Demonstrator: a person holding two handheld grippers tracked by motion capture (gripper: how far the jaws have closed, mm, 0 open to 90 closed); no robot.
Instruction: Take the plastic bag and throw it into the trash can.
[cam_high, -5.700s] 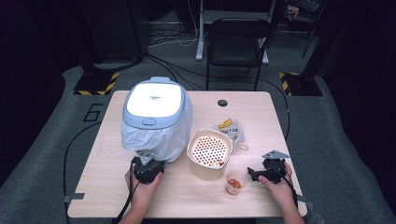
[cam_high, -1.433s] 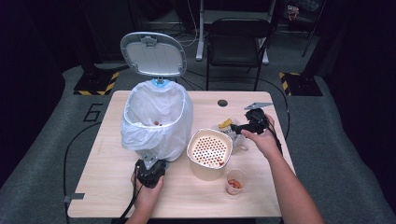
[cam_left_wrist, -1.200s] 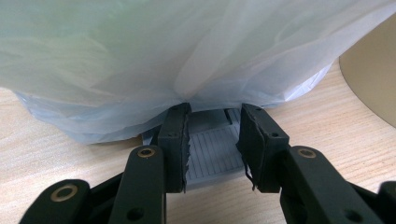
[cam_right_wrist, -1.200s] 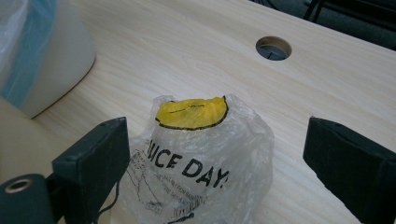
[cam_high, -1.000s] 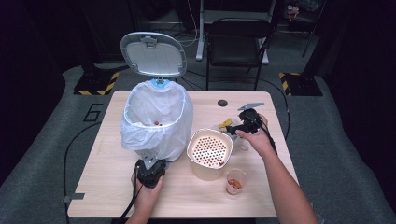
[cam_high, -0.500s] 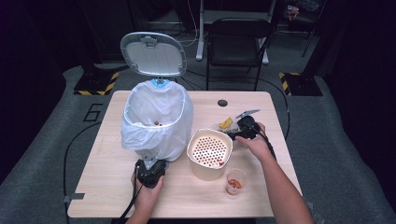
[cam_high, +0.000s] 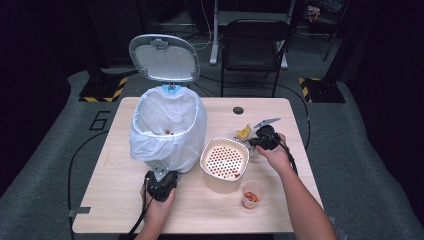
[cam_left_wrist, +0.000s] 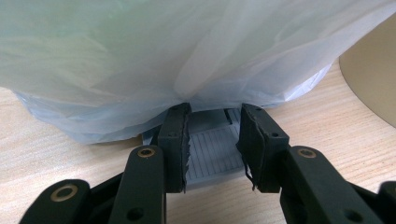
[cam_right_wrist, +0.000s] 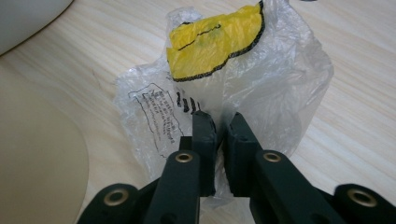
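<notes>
Floor marking "6" (cam_high: 96, 120); clear bag (cam_right_wrist: 224, 88) print unreadable, yellow patch.

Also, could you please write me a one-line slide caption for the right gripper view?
Right gripper pinching a crumpled clear plastic bag with a yellow printed patch on the wooden table.

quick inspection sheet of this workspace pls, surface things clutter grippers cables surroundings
surface: wooden table, bare at the near edge
job's things: bin with white liner, lid up; clear plastic wrapper with yellow print
clutter: beige perforated pot; small cup
grippers: left gripper jaws apart at the bin's grey pedal; right gripper jaws pinching the wrapper
cables: cable on the floor, left
surroundings: black chair; grey floor; dark room
</notes>
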